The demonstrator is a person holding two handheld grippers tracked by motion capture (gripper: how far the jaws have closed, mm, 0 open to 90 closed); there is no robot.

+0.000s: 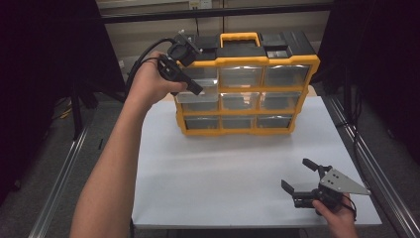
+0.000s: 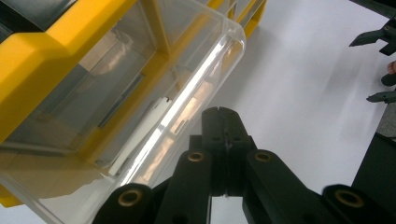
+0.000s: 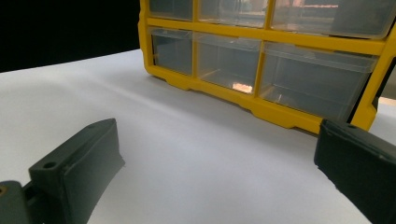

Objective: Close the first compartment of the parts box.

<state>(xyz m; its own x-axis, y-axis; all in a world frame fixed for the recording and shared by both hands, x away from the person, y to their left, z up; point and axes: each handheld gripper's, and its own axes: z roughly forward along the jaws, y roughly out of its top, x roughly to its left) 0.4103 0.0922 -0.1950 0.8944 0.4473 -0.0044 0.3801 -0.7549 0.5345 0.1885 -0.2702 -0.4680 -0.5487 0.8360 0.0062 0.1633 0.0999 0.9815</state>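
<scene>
We are finding no text, label, brand, number or sign that can be read in any of the three views. We are looking over the yellow frame of the drawer cabinet (image 1: 246, 90), its black top and its clear drawer fronts, and all of them are showing plain surfaces without lettering. We are seeing a small pale patch on the wall (image 1: 200, 4) above the cabinet in the high view, but it is coming out too small and blurred for any writing on it to be made out.
</scene>
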